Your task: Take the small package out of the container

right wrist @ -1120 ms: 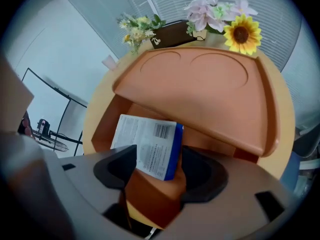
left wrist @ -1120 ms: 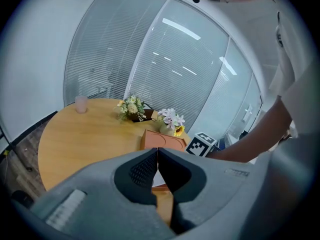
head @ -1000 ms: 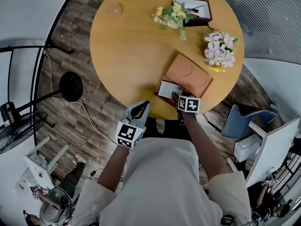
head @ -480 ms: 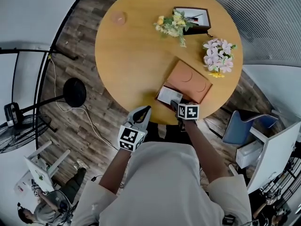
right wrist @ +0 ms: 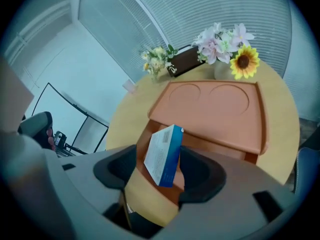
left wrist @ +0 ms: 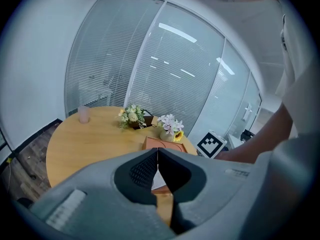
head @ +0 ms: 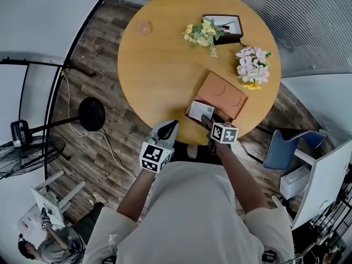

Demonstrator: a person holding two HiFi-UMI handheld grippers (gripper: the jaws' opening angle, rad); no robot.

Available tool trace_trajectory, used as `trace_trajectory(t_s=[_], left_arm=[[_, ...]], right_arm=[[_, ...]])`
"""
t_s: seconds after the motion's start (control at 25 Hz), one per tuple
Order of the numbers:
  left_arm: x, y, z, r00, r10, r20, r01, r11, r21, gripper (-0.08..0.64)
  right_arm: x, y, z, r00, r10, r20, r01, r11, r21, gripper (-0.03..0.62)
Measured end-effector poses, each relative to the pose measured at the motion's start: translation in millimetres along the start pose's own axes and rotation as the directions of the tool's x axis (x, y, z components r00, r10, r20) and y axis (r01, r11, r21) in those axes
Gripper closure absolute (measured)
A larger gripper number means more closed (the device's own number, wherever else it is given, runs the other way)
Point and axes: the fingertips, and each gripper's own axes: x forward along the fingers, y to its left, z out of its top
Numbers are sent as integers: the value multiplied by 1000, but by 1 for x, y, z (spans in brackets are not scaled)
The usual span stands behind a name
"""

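An orange container (head: 223, 95) lies on the round wooden table (head: 159, 65), near its front edge, with its near end open. The small blue-and-white package (right wrist: 164, 154) stands tilted at that open end, and my right gripper (right wrist: 160, 166) is shut on it. From above the package (head: 199, 110) shows white just ahead of the right gripper (head: 205, 119). My left gripper (head: 171, 124) hovers at the table edge to the left, shut with nothing in it (left wrist: 158, 152). The container (left wrist: 167, 145) shows beyond its jaws.
A yellow bouquet (head: 202, 32), a dark tray (head: 225, 22) and pink flowers in a vase (head: 250, 65) stand at the far side of the table. A pink cup (head: 144, 27) sits far left. A lamp base (head: 91, 113) and a blue chair (head: 286, 143) are on the floor.
The head view has drifted, so the table sits a little higher and further right. Both grippers keep nearly the same places relative to the container and package.
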Motion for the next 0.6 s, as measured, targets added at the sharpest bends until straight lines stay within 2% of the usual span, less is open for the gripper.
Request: trace_trajectory(t_s=[0.12,0.32,0.4,0.48,0.6], left_arm=[[-5,1,4,1000,-4,4,4,1000,17,541],[-16,5,8,1000,-4,10,4,1000,29,541],[-21,7,8,1000,-1,12,1,1000,32,541],[-25,10,7,1000,0,13,0,999,33,541],[-31,13,6,1000,-3,16,2,999,41,541]], right_arm=[[0,6,9,999,8,39,-8,1000,-10,324],[5,14,11,999,-8,34,9,999,-41,336],[5,10,12,998,-46,35,47,998,-31,385],[4,5,12,997,-69,31,69,998,-14,476],[1,6,14,997,-75,34,76,997,-23,497]])
